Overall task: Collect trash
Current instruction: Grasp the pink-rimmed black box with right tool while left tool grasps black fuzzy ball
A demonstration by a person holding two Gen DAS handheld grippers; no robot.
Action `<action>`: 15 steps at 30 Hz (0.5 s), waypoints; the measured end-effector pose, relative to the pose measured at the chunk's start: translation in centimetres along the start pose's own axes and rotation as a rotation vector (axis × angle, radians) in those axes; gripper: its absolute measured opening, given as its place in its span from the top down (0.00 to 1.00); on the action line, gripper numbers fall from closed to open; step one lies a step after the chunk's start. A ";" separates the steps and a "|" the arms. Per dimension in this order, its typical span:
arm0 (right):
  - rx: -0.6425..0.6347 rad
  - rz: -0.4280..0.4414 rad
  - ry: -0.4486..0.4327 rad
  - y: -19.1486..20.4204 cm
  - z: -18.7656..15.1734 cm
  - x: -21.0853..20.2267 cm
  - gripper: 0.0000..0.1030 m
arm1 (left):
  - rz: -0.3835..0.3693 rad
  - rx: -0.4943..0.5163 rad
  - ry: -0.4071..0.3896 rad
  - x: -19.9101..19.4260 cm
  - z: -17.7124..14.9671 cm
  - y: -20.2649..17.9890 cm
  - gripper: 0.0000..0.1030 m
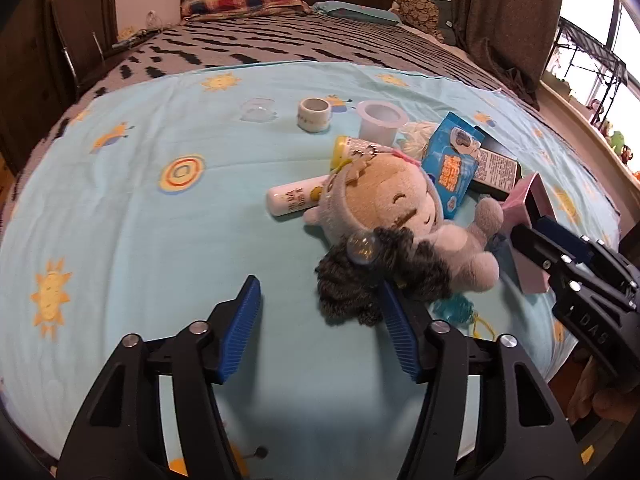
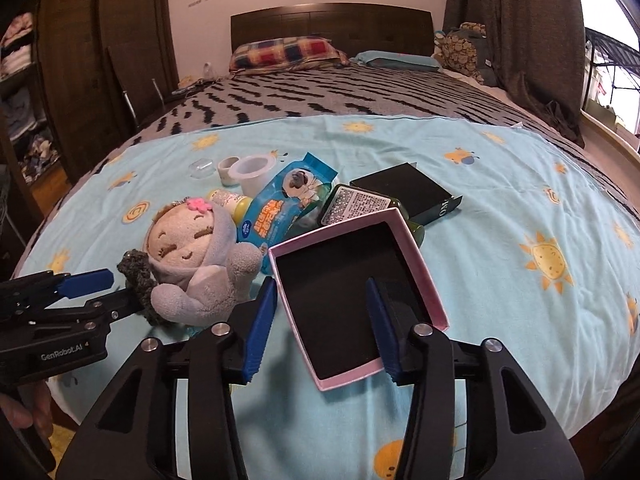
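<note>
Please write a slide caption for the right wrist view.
Right tongs straddle one wall of the open pink box beside a plush doll.

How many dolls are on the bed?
1. The plush doll lies on the light blue sheet, left of the pink box. Others may hide under the pile.

Bare sheet [image 1: 120, 208] left; doll [image 1: 384, 216], pink box [image 2: 352, 288] crowd right.
</note>
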State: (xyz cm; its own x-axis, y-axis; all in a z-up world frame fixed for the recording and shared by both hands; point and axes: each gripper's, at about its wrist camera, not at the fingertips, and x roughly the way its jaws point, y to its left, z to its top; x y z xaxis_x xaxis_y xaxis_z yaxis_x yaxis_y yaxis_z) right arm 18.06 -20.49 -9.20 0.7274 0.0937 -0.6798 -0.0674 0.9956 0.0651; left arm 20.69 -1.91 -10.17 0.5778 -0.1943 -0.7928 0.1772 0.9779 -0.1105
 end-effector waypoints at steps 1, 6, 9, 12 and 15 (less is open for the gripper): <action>-0.001 0.001 0.007 0.0 0.0 0.3 0.64 | -0.013 -0.001 0.000 0.2 0.1 0.0 0.52; -0.010 0.006 0.007 0.3 -0.1 0.4 0.92 | -0.072 -0.008 -0.002 0.2 0.2 -0.3 0.78; -0.025 -0.010 -0.002 0.4 0.0 0.0 0.96 | -0.072 -0.005 -0.011 -0.4 0.0 -0.5 0.82; -0.030 -0.006 -0.015 0.6 0.1 -0.8 0.97 | -0.070 0.002 -0.019 -0.9 -0.1 -0.6 0.84; -0.040 -0.007 -0.037 0.9 0.2 -2.3 0.97 | -0.056 0.008 -0.037 -2.0 -0.4 -0.7 0.86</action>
State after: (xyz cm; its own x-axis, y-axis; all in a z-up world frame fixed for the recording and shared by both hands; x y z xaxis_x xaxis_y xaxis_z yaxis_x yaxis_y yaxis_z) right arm 16.41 -19.80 -7.43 0.7526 0.0874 -0.6527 -0.0890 0.9956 0.0308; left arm 19.08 -2.19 -8.68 0.5961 -0.2514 -0.7626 0.2165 0.9649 -0.1488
